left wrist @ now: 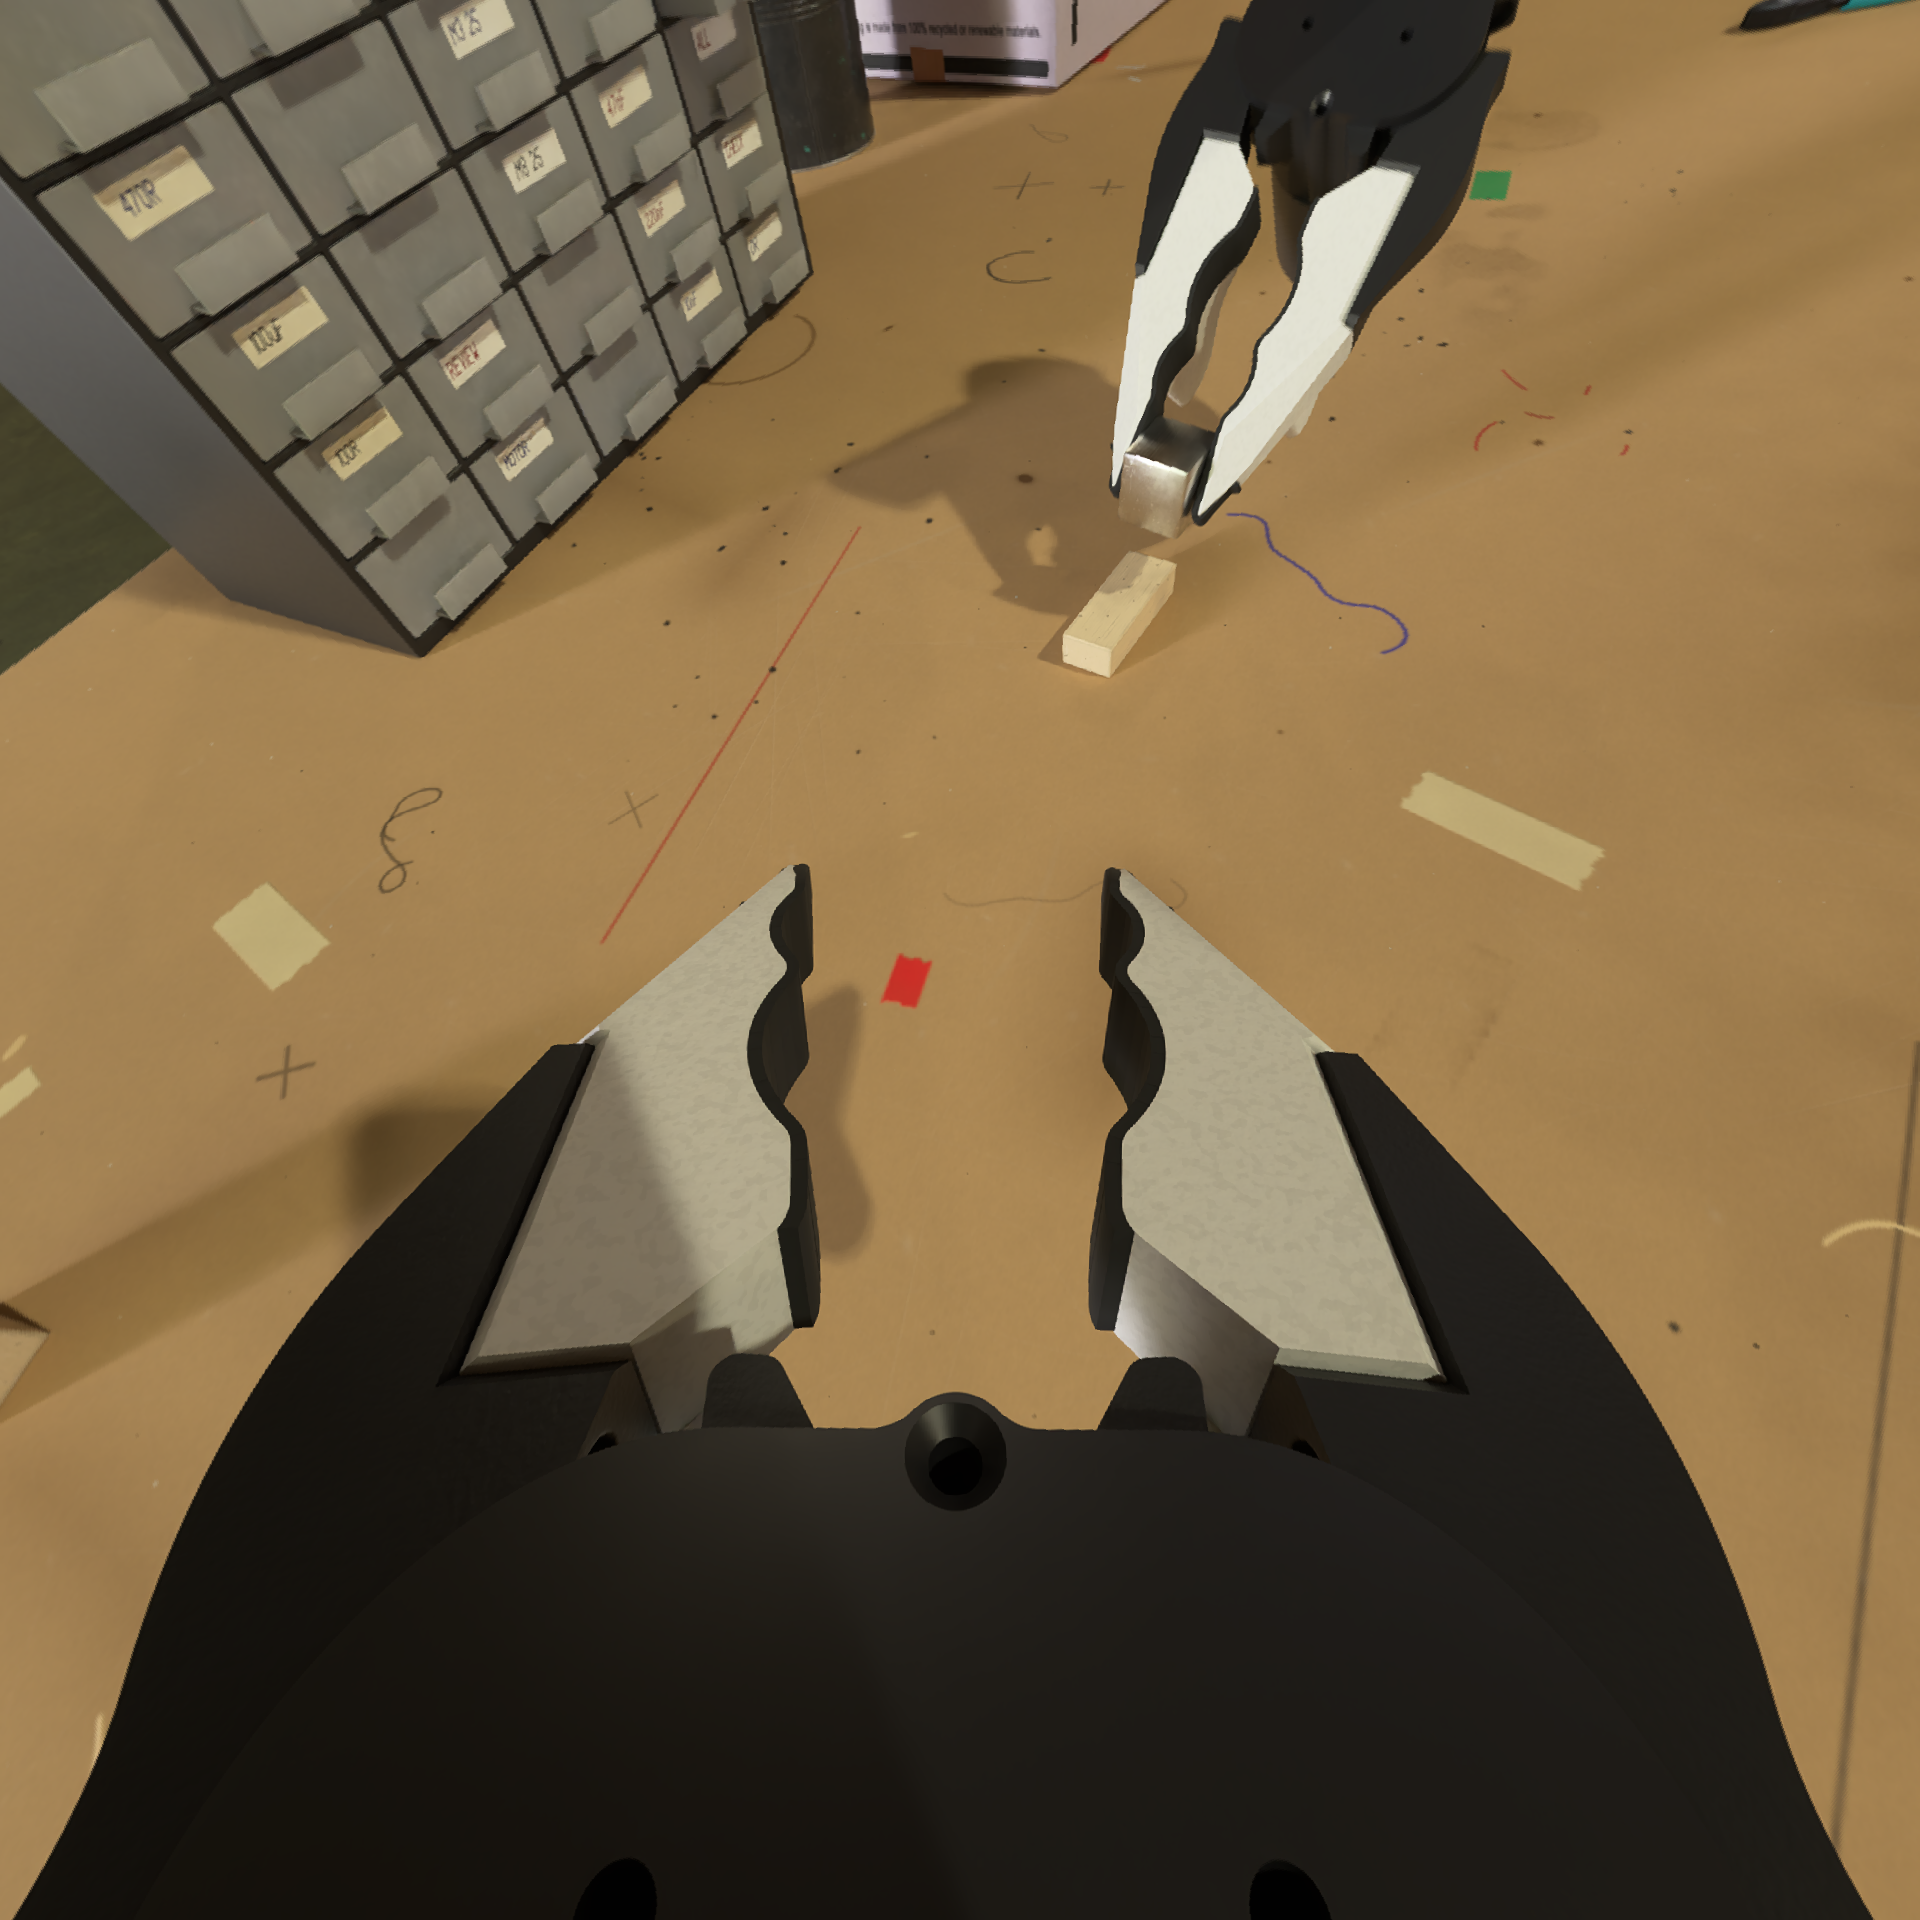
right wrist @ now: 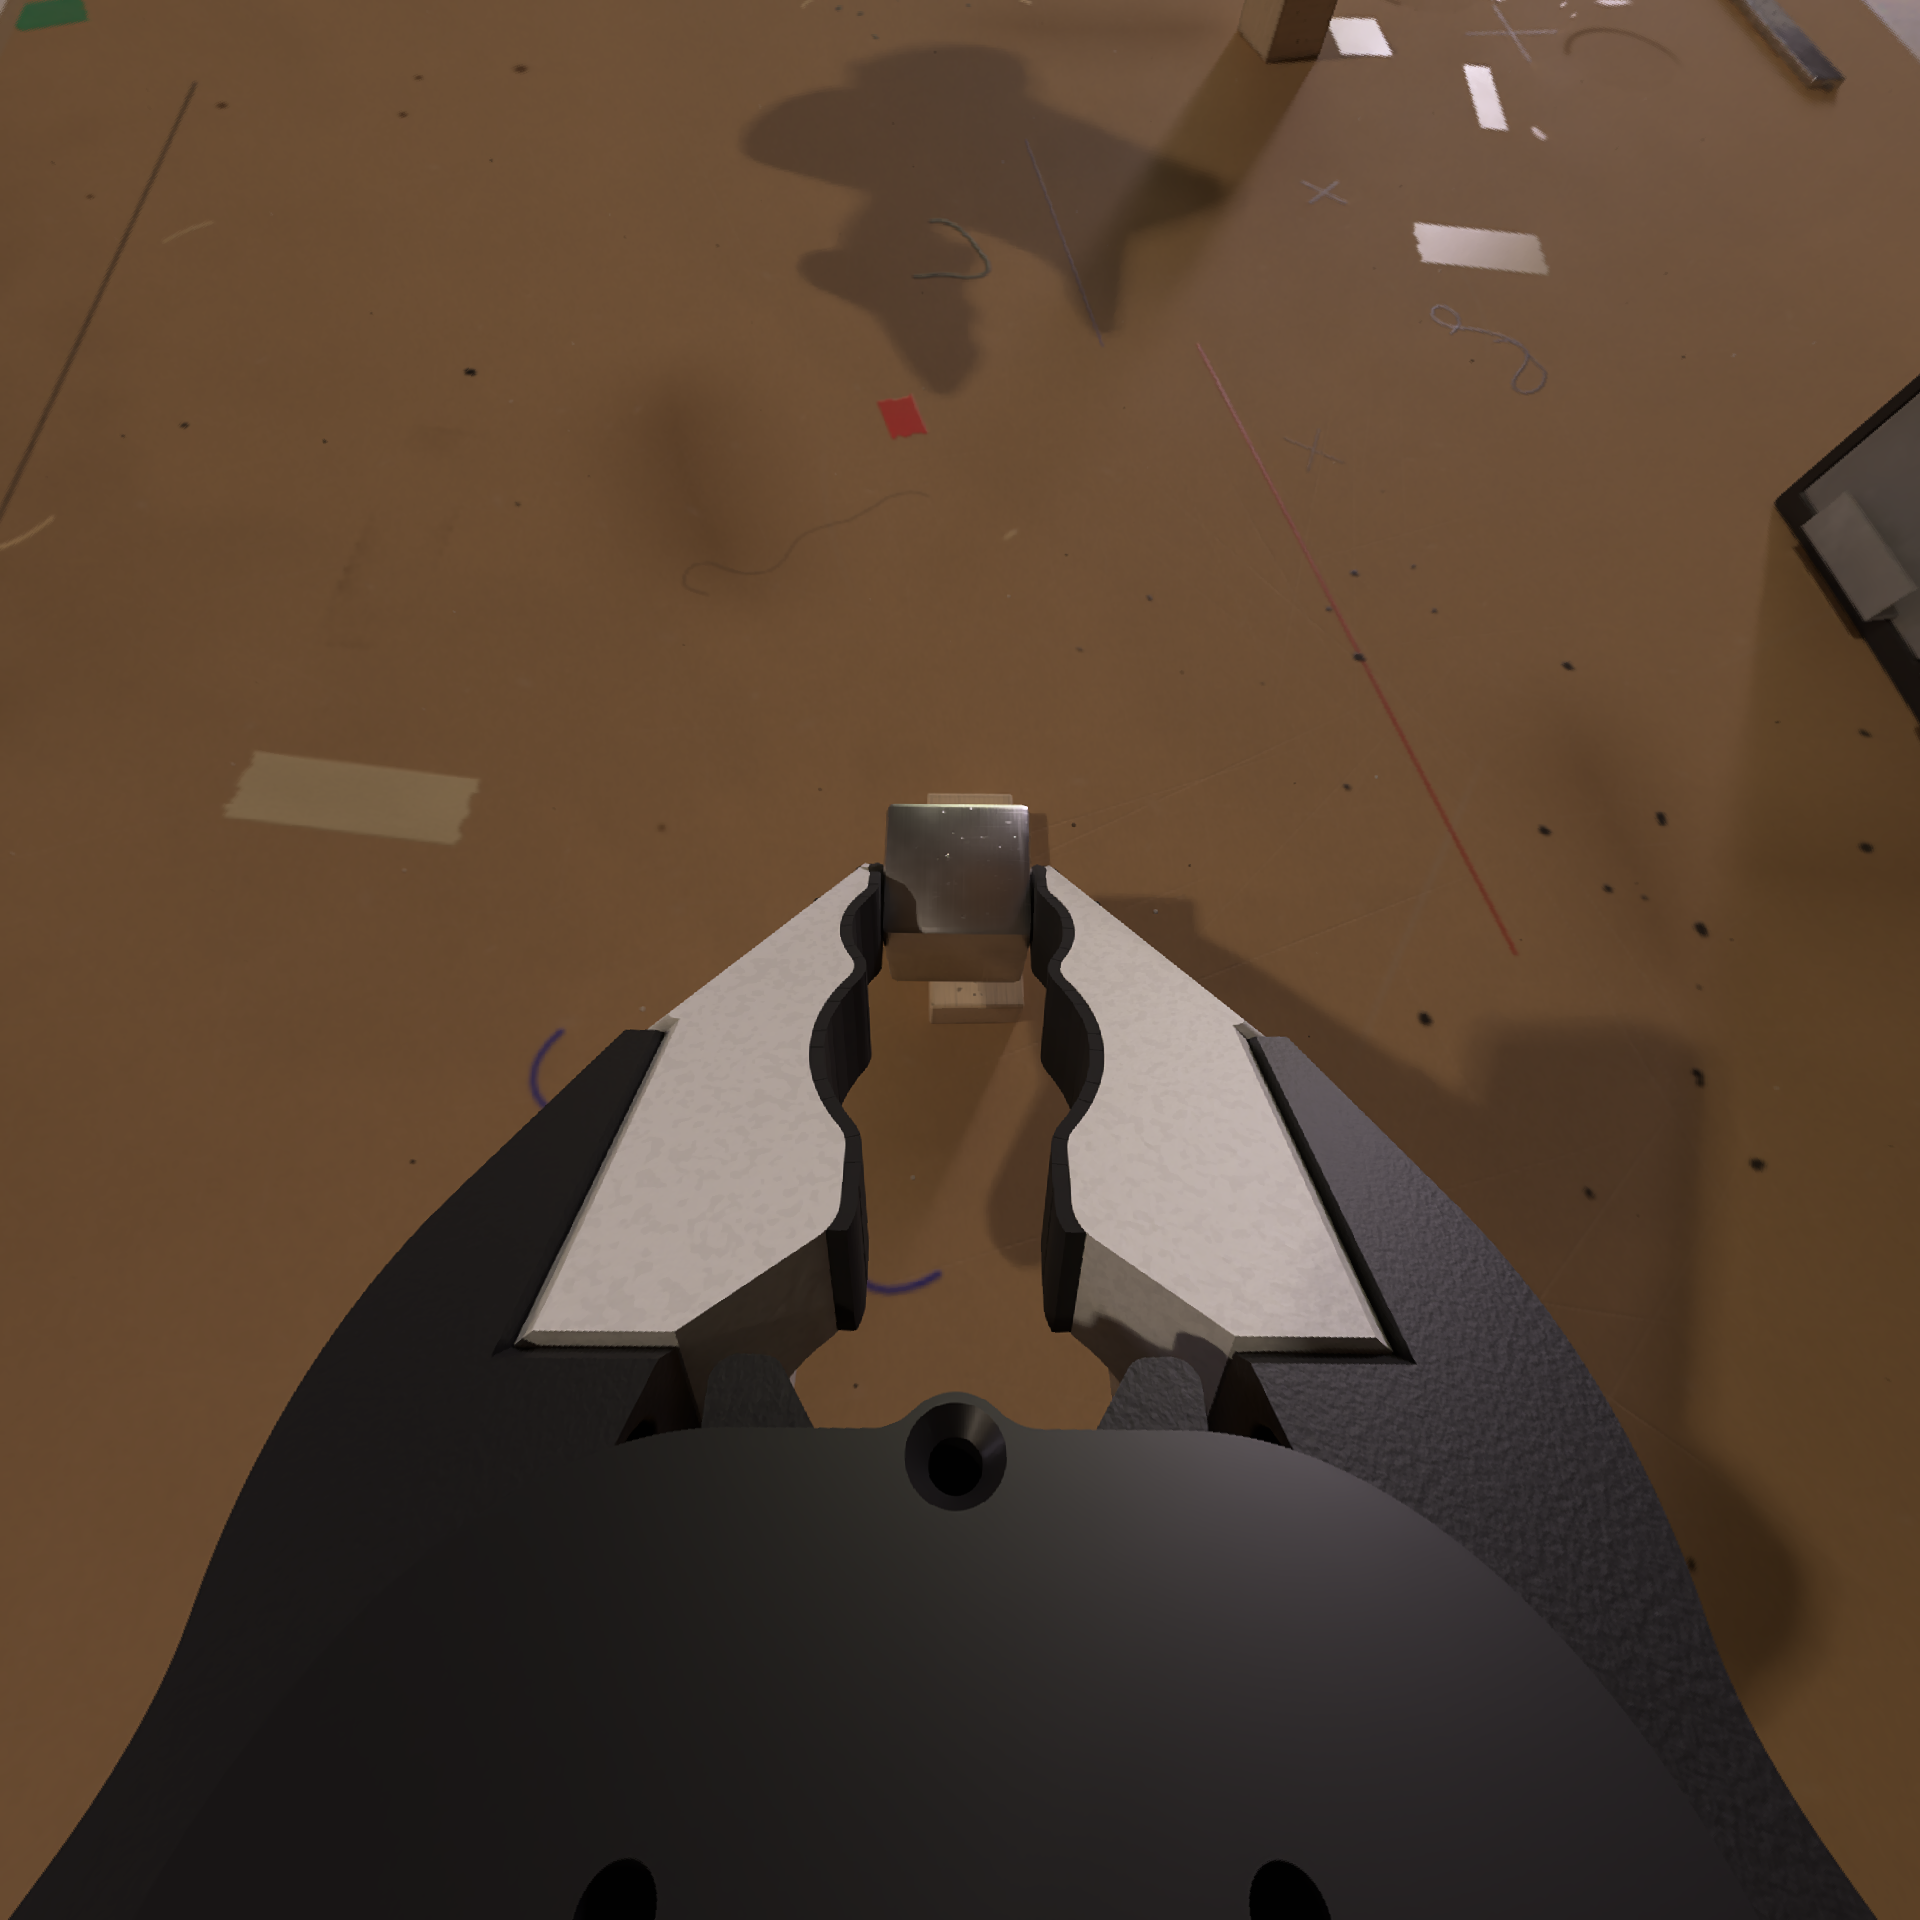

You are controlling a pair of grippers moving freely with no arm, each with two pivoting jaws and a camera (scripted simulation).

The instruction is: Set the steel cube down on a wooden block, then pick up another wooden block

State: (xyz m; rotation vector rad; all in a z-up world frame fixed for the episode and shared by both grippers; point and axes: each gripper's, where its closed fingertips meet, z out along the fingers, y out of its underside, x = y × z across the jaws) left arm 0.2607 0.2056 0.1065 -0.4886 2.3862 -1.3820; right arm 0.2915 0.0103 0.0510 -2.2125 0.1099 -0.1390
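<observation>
Steel cube, small, grey, shiny metal: I hold it at the tips of my right gripper, jaws clamped on its two sides, above a pale rectangular wooden block lying flat on the brown tabletop; from the right wrist view the block shows directly beneath the cube. My left gripper: jaws apart, holding nothing, over a small red tape patch. Grey multi-drawer parts cabinet: far left, labelled drawers.

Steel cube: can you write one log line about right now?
right gripper: shut on steel cube | cube: held above wooden block, not set down | left gripper: open, empty
</observation>
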